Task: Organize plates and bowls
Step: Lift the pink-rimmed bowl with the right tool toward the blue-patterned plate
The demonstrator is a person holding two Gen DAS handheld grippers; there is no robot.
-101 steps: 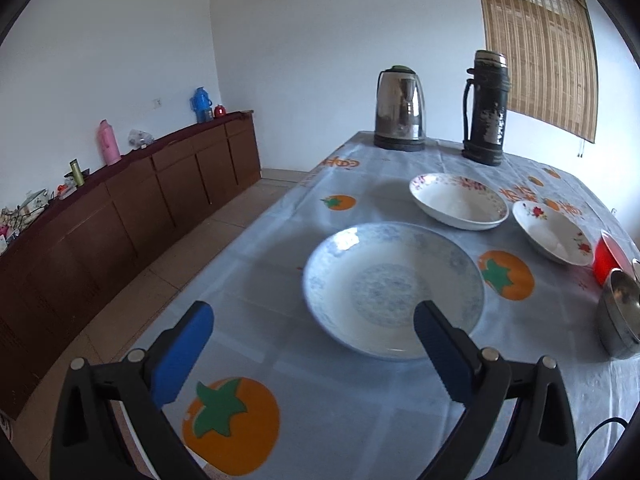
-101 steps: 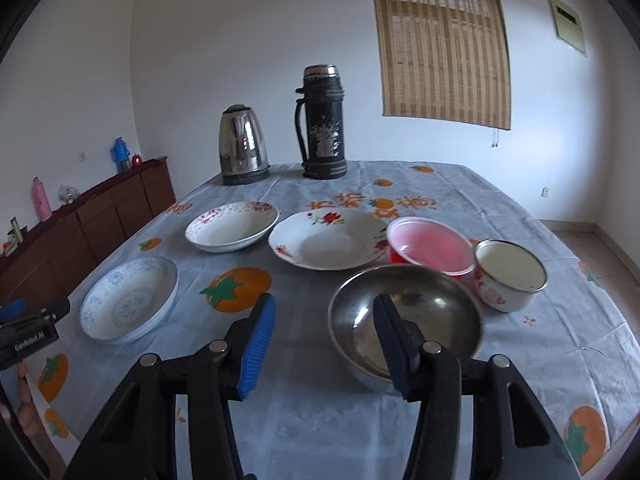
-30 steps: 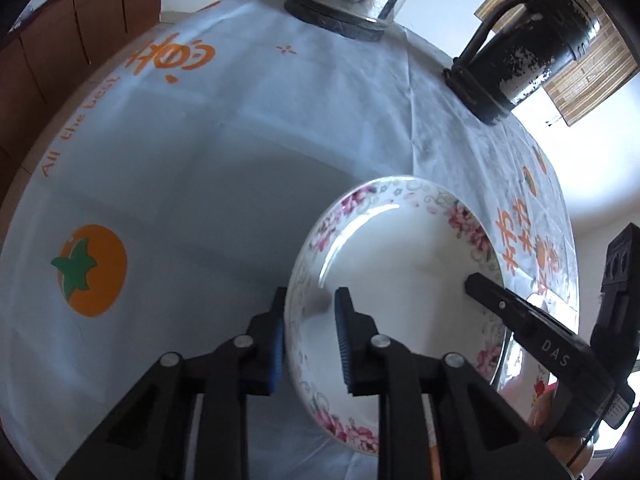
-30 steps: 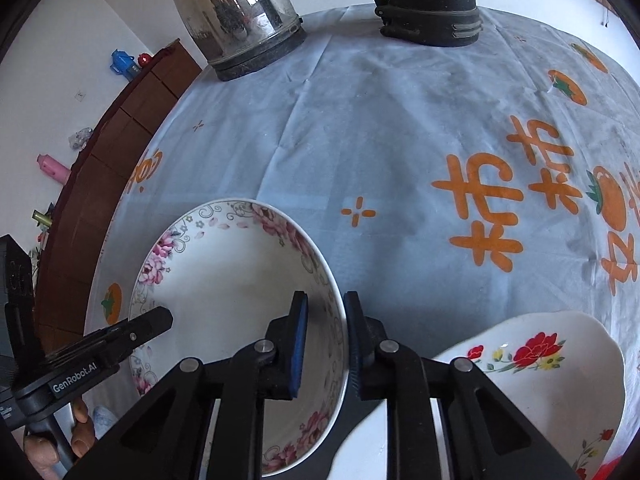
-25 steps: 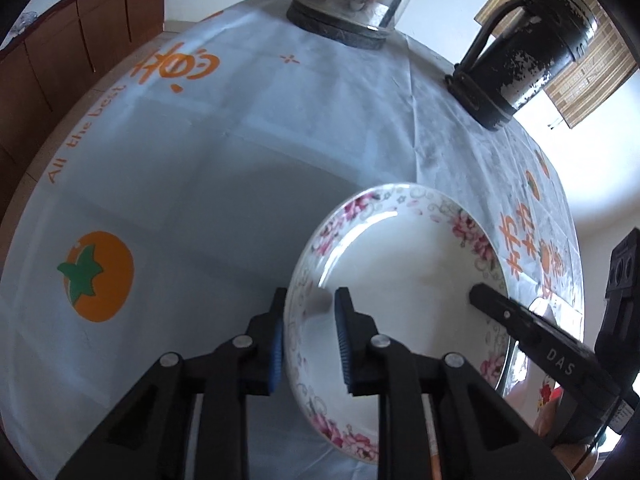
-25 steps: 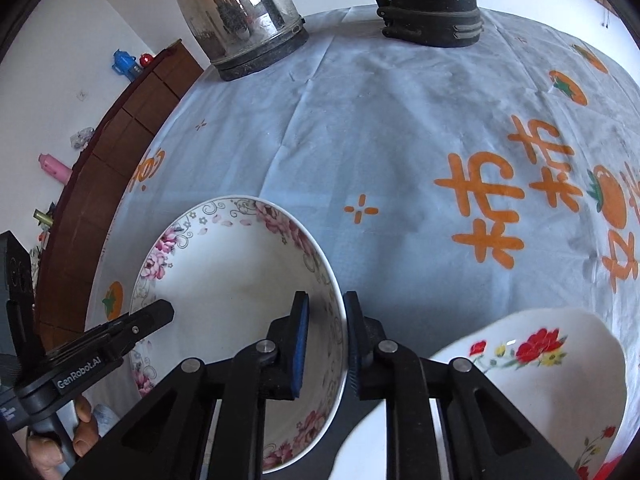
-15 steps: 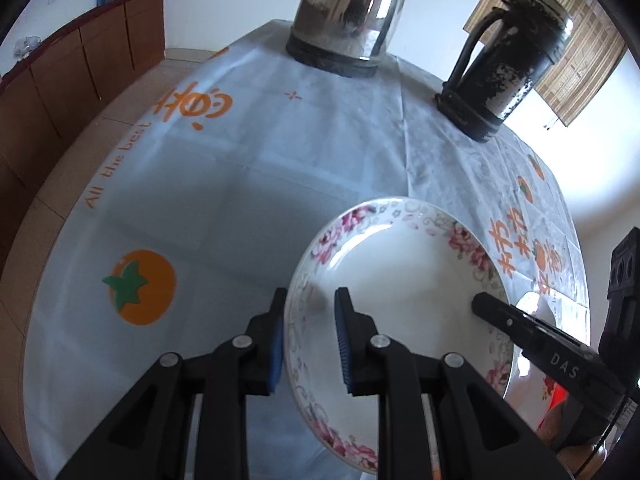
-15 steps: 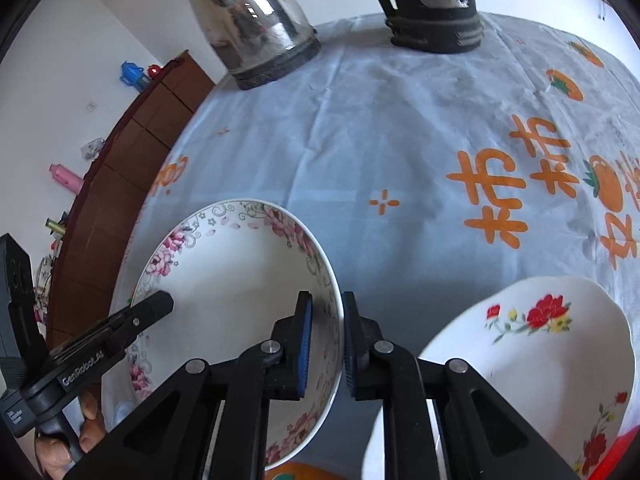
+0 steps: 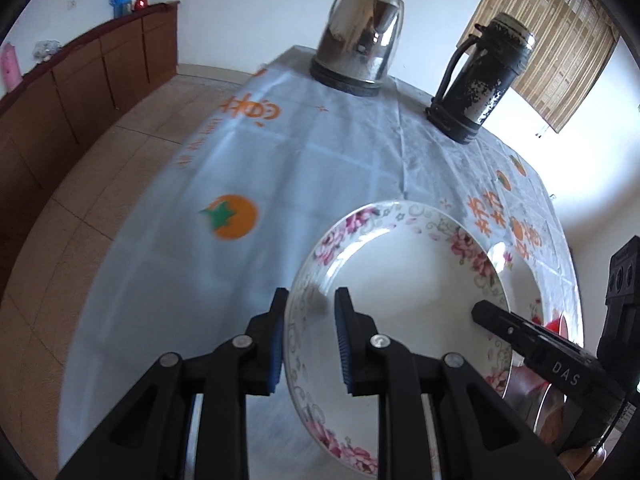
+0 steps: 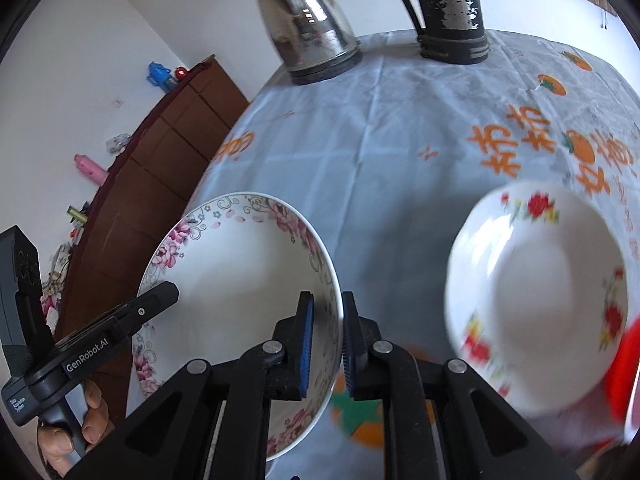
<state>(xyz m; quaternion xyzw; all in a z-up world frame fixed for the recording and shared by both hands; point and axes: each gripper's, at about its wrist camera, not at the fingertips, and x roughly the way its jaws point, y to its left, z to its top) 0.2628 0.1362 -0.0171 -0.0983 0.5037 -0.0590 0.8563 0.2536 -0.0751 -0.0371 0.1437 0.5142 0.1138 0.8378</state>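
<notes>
A white bowl with a pink flower rim point(image 9: 404, 304) is held off the table by both grippers. My left gripper point(image 9: 308, 340) is shut on its left rim. My right gripper point(image 10: 325, 344) is shut on its right rim; the bowl also shows in the right wrist view point(image 10: 240, 280). The right gripper shows at the bowl's far side in the left wrist view point(image 9: 532, 344), the left gripper in the right wrist view point(image 10: 120, 320). A white plate with red flowers point(image 10: 536, 292) lies on the table to the right.
A steel kettle point(image 9: 360, 56) and a black thermos point(image 9: 480, 76) stand at the far end of the table point(image 9: 320, 152). A red bowl's edge point(image 10: 628, 356) shows at the right. A brown sideboard point(image 9: 72, 92) lines the left wall.
Both grippers closed on the pink-flowered bowl and have lifted it up and toward me; the table, kettle and thermos now sit farther away below it.
</notes>
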